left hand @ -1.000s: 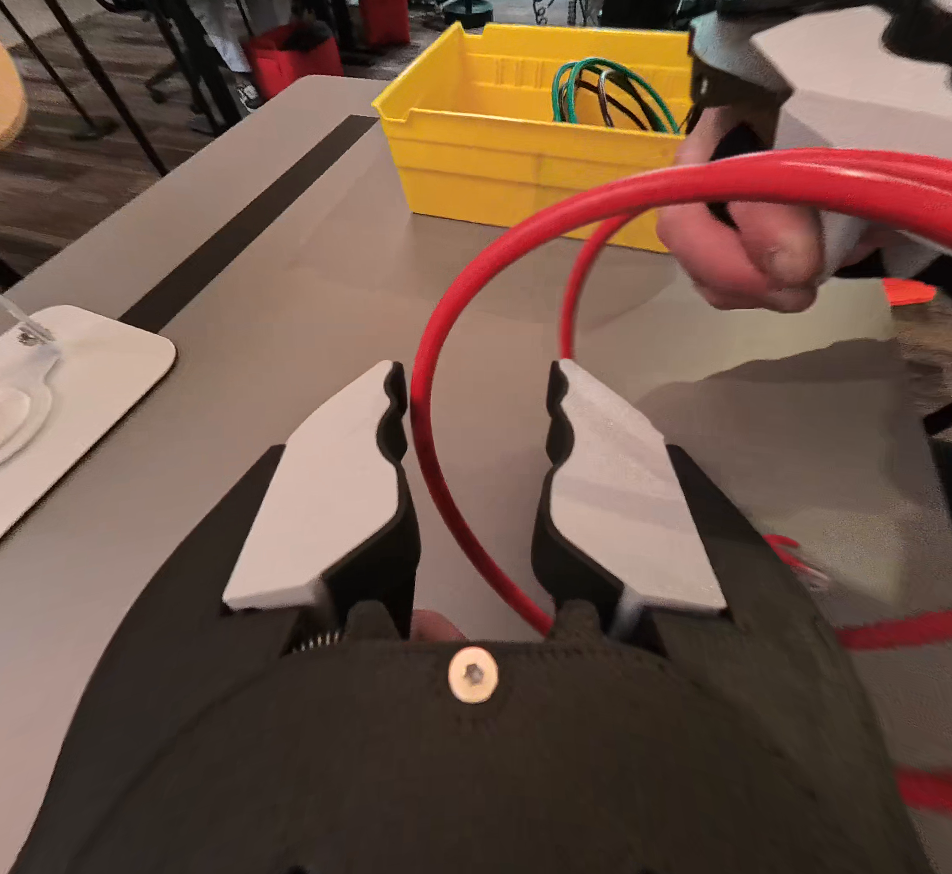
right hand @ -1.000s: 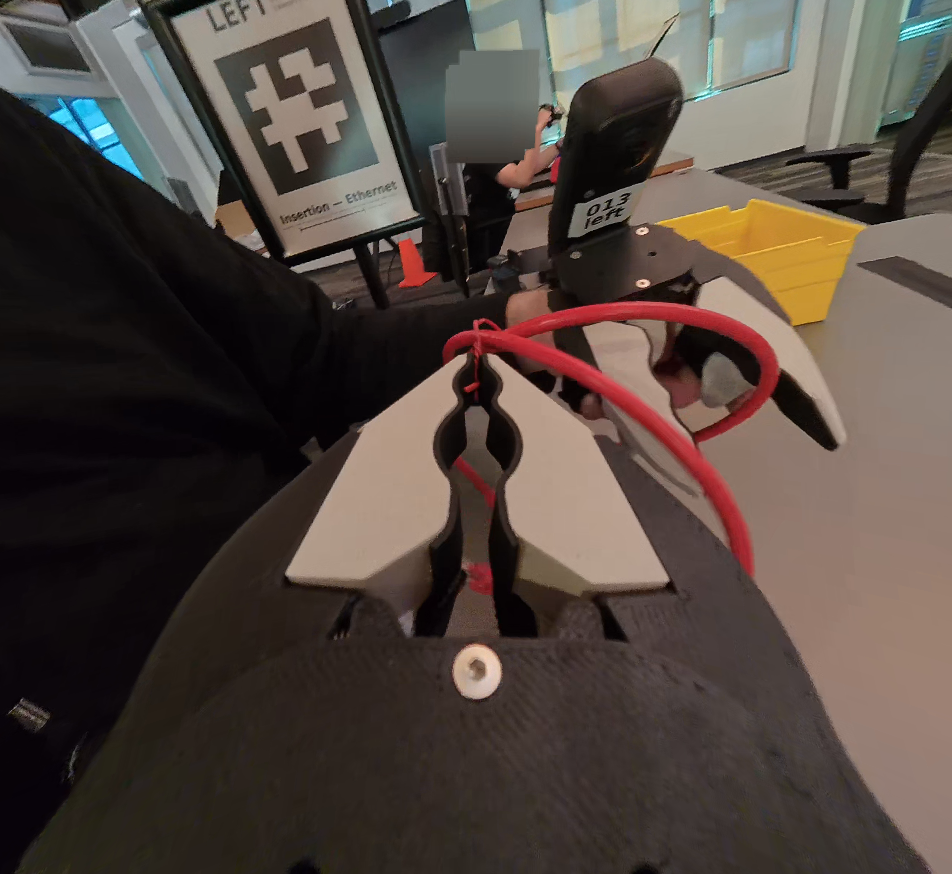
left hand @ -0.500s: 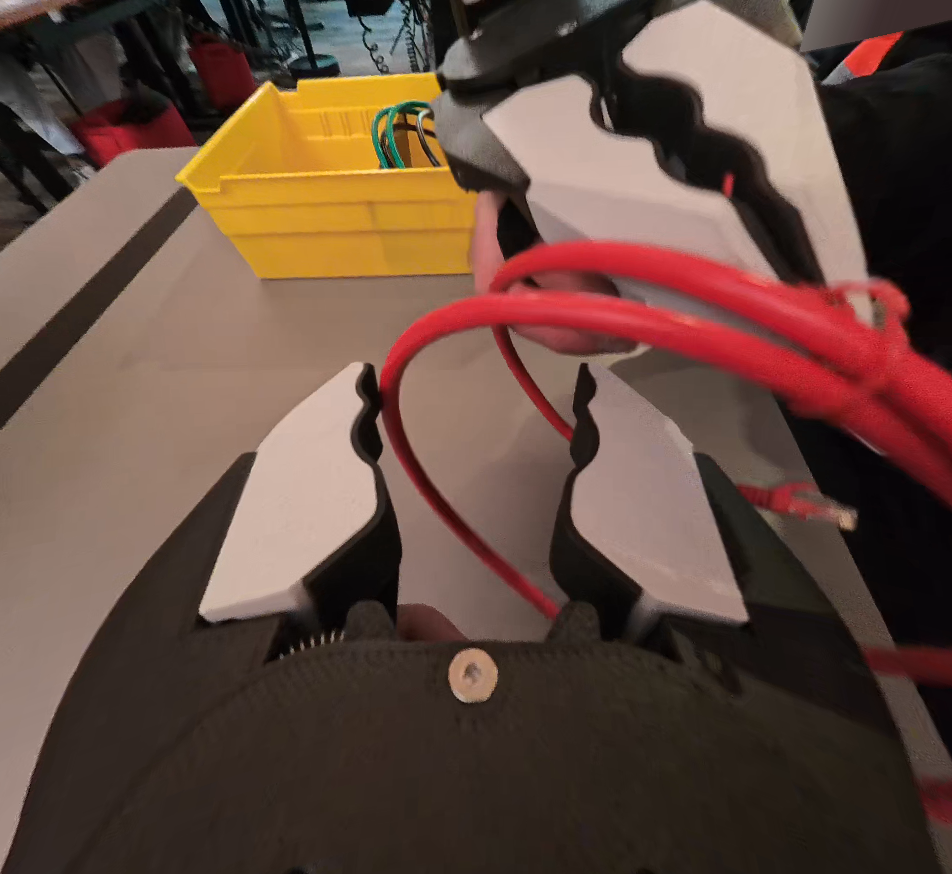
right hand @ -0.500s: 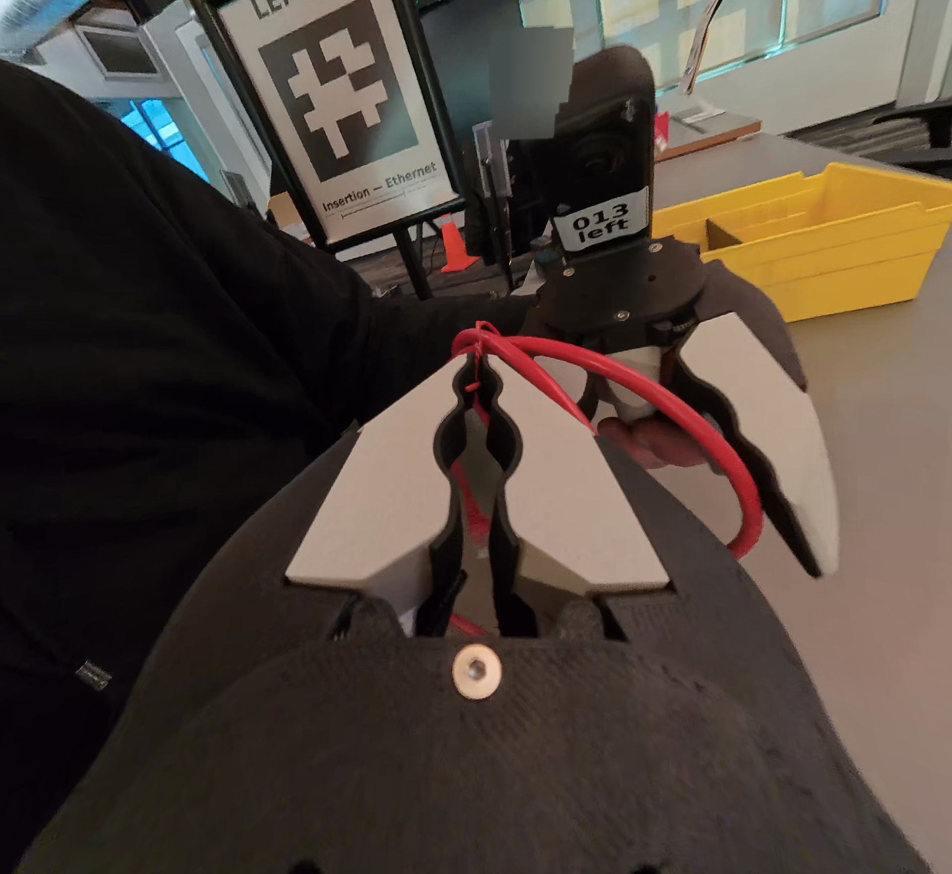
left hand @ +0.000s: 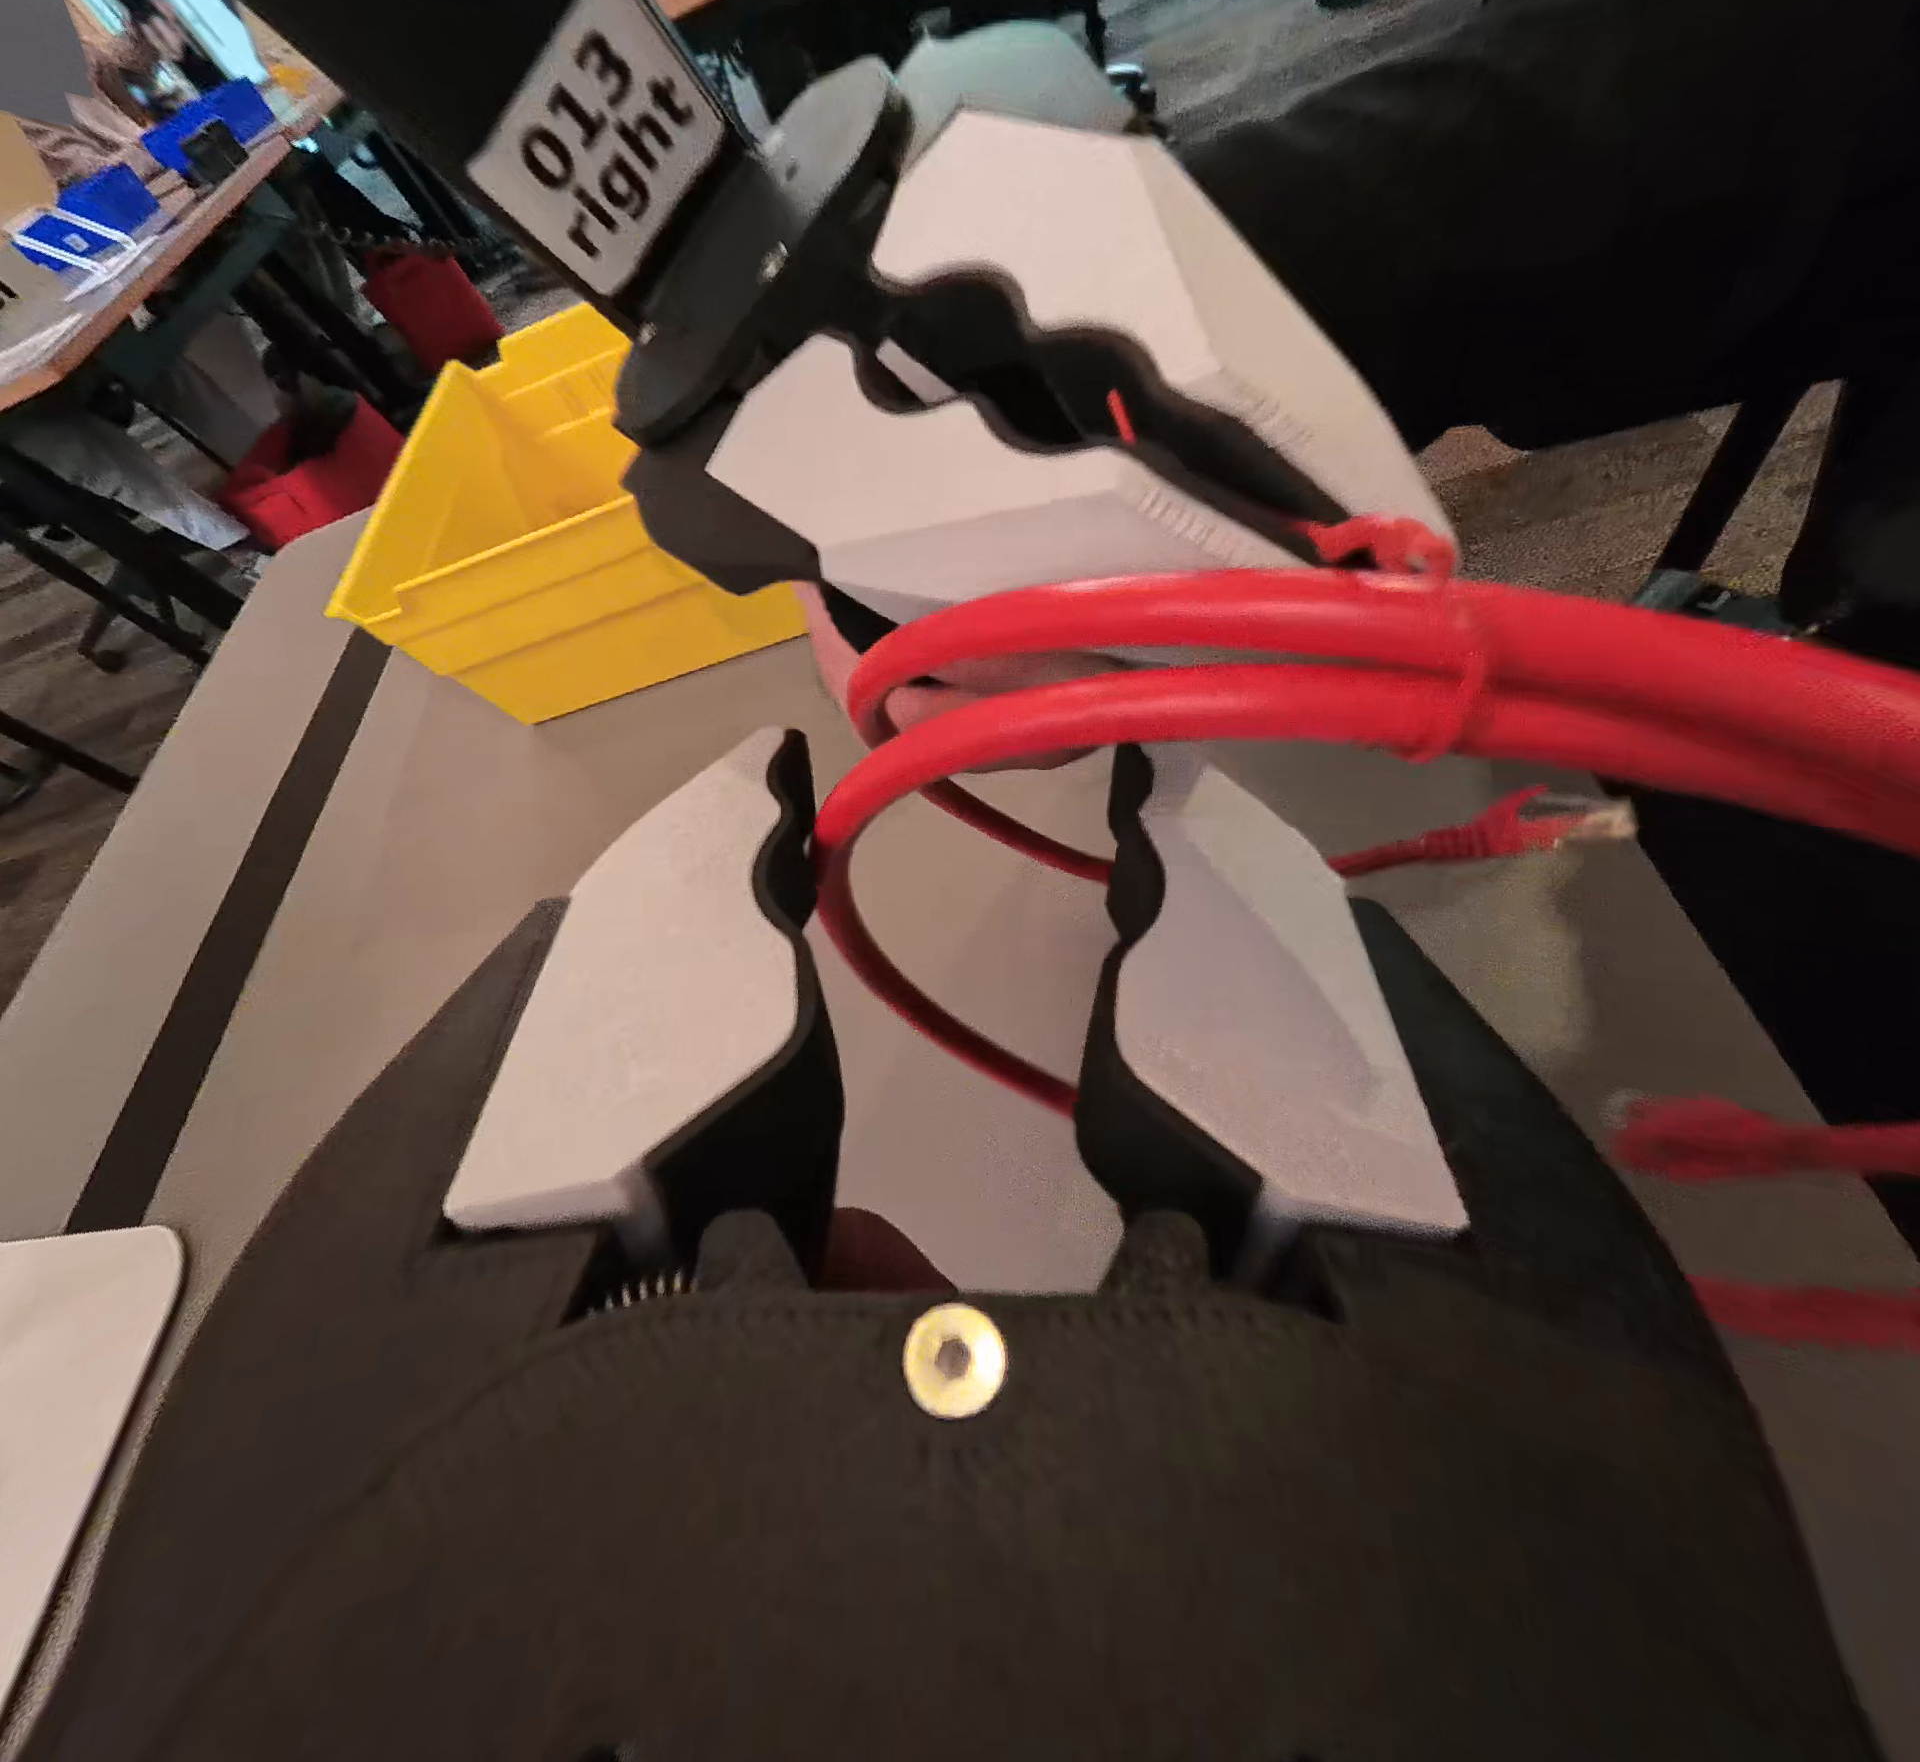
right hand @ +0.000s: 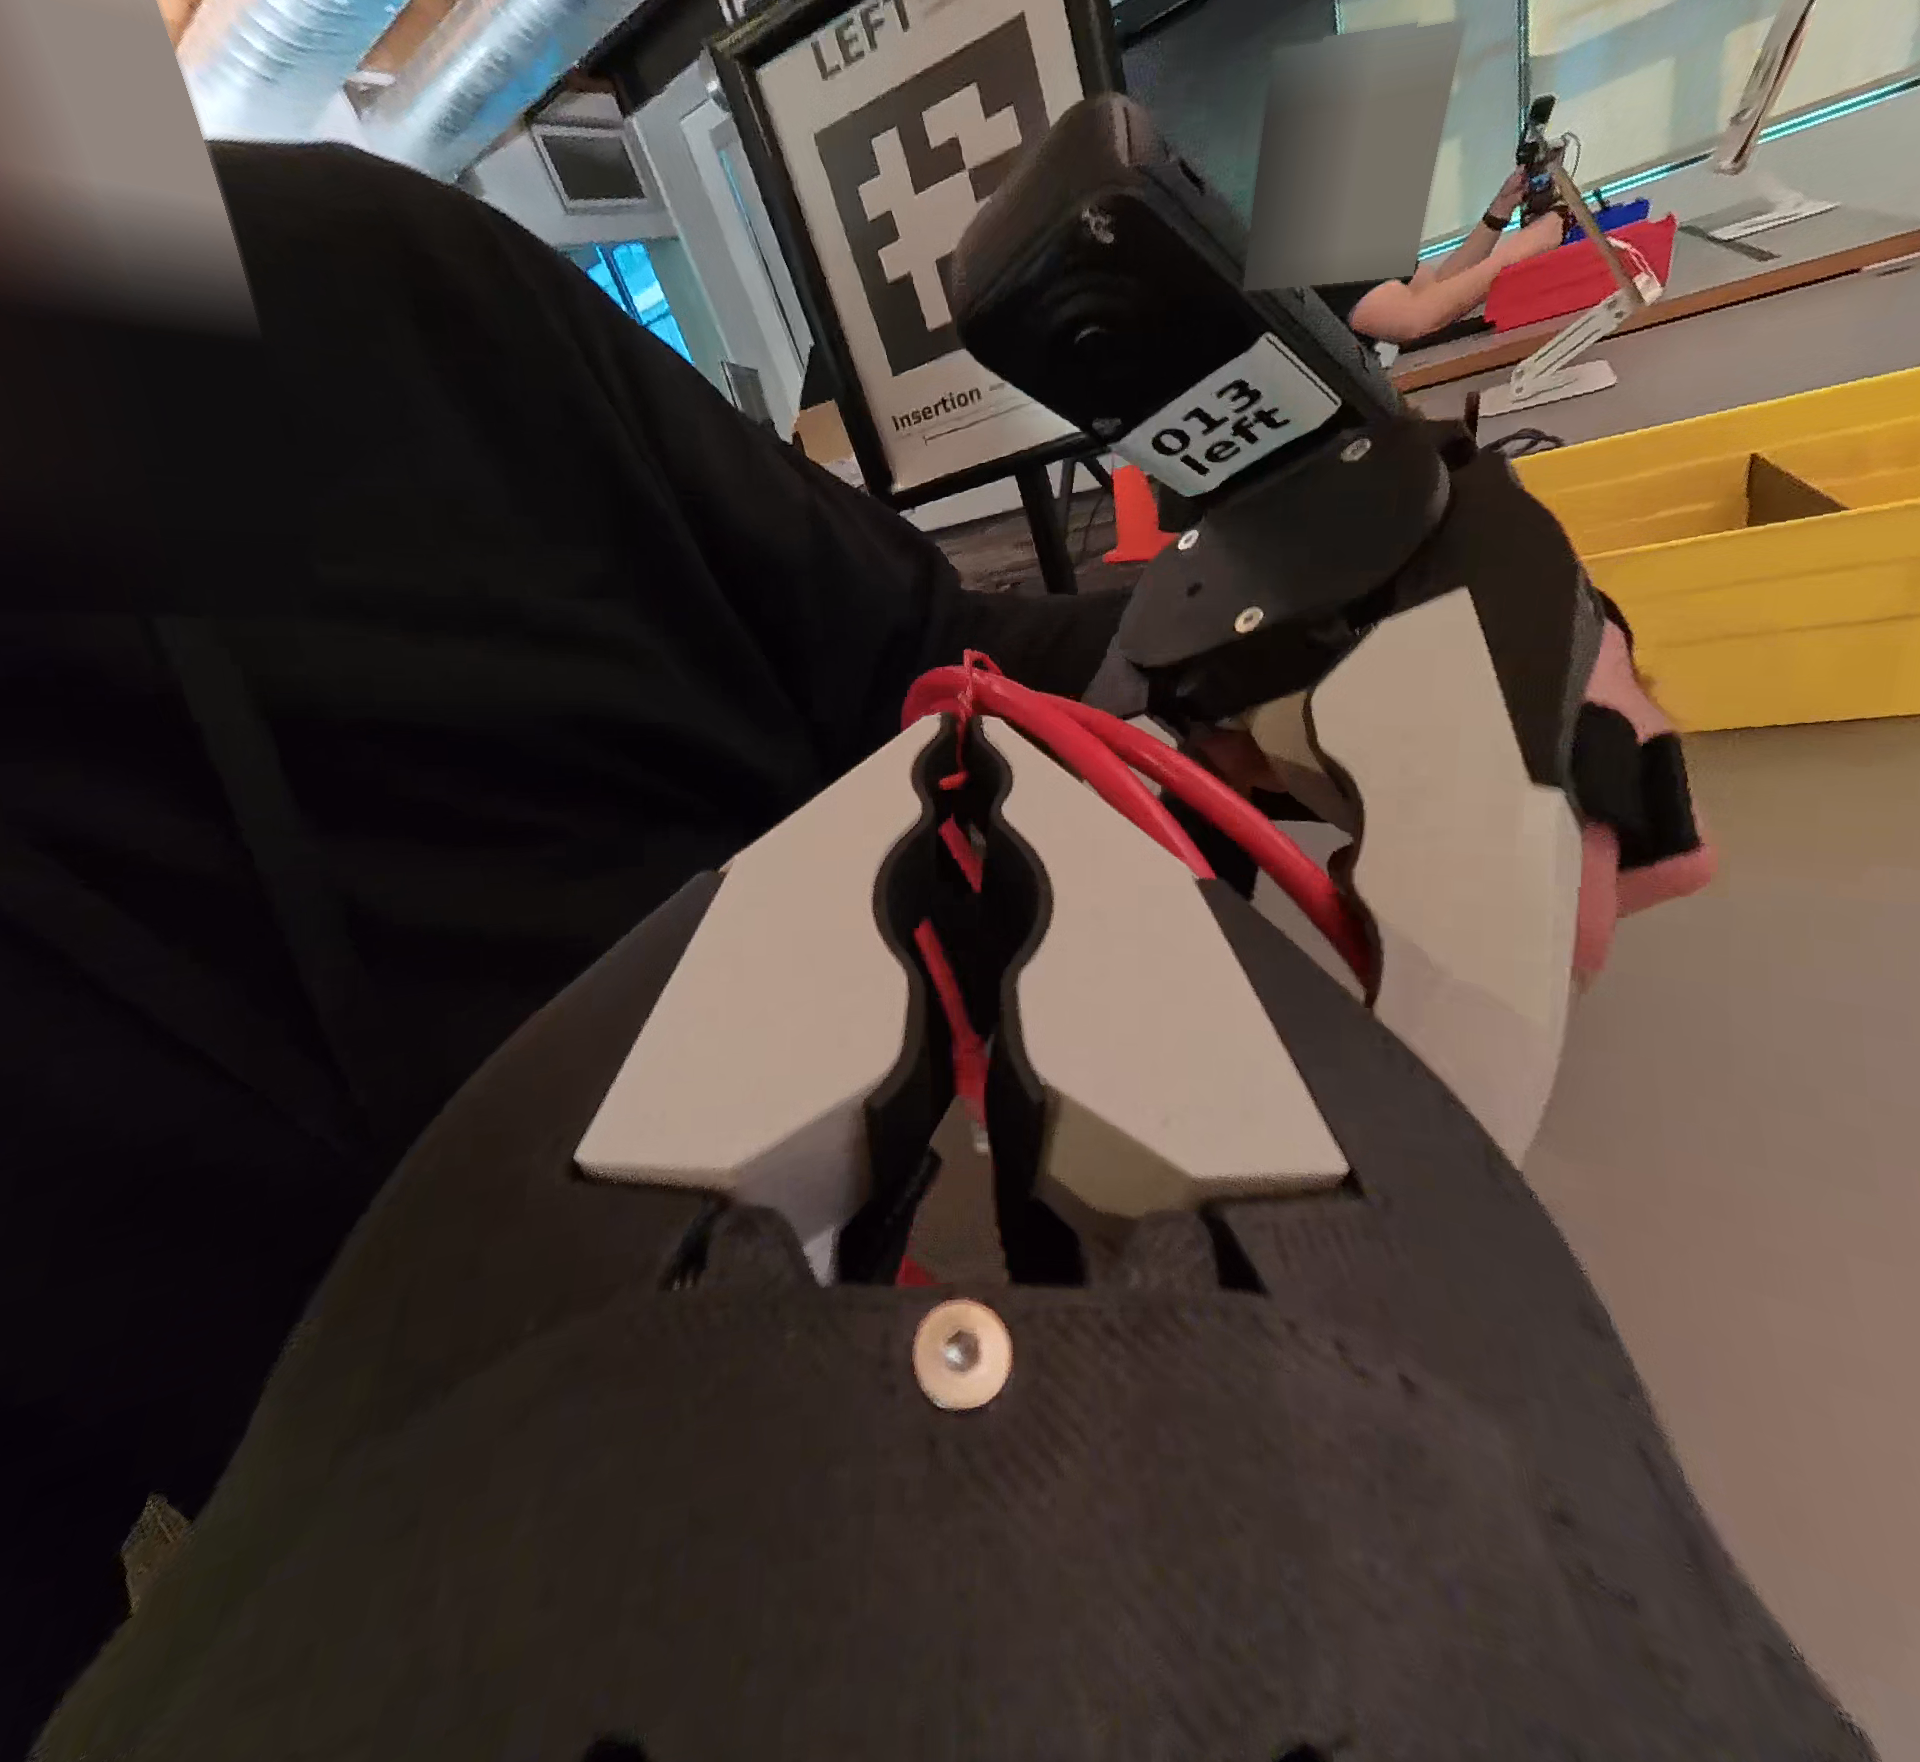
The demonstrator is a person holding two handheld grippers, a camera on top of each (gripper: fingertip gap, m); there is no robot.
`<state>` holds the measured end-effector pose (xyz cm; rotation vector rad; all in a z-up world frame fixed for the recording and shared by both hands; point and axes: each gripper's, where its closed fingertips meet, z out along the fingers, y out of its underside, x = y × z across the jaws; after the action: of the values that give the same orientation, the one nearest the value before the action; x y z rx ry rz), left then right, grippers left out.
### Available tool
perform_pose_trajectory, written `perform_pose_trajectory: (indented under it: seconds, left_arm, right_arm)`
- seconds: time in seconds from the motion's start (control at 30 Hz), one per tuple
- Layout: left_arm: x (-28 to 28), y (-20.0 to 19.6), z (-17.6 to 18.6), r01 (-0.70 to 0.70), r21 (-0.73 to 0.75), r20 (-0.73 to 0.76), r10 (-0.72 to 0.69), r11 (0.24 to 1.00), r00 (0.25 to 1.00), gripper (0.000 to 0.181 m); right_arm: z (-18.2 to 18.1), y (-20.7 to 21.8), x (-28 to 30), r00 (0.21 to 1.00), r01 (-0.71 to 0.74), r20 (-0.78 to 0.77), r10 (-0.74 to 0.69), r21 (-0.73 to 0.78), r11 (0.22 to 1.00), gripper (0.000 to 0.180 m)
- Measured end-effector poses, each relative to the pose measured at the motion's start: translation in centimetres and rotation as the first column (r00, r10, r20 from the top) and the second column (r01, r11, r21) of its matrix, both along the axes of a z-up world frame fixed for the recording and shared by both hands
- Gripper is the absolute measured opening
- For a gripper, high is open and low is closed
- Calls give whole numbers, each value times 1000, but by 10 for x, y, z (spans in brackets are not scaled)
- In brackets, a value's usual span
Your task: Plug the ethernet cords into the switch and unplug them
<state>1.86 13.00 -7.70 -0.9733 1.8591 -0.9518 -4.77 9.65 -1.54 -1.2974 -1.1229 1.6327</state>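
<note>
Coiled red ethernet cord (left hand: 1195,663) held above the table (left hand: 499,839)

The twist tie (right hand: 961,689) is pinched by closed right tongs (right hand: 961,725); a loop passes between open, empty left tongs (left hand: 961,777), likely for uncoiling.

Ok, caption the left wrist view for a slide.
Open left gripper straddles a red ethernet cord coil, held at its twist tie by the right gripper.

A grey table (left hand: 436,839) with a dark stripe (left hand: 218,923) running along its length carries a yellow bin (left hand: 520,590), which sits on it just beside the stripe's far end. A white board (left hand: 62,1400) lies flat on the table, nearer than the bin, beside the stripe's near end.
</note>
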Motion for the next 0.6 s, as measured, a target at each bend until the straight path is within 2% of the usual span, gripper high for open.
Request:
perform_pose_trajectory:
  seconds: [0.1,0.27,0.4,0.6]
  left_arm:
    - [3,-5,-7,15,3,-8,-15,1000,1000,34]
    - [12,-5,-10,-7,9,26,7,1000,1000,12]
    - [15,8,-6,-70,18,62,69,997,996,9]
    - [8,53,20,-262,-7,179,259,965,949,8]
  right_arm:
    - [1,-7,1,999,-22,25,22,21,1000,0]
    - [1,-13,4,998,-43,55,41,45,998,0]
    - [-2,-12,6,997,-32,72,29,46,998,0]
    - [-10,-4,10,994,9,112,-13,38,999,0]
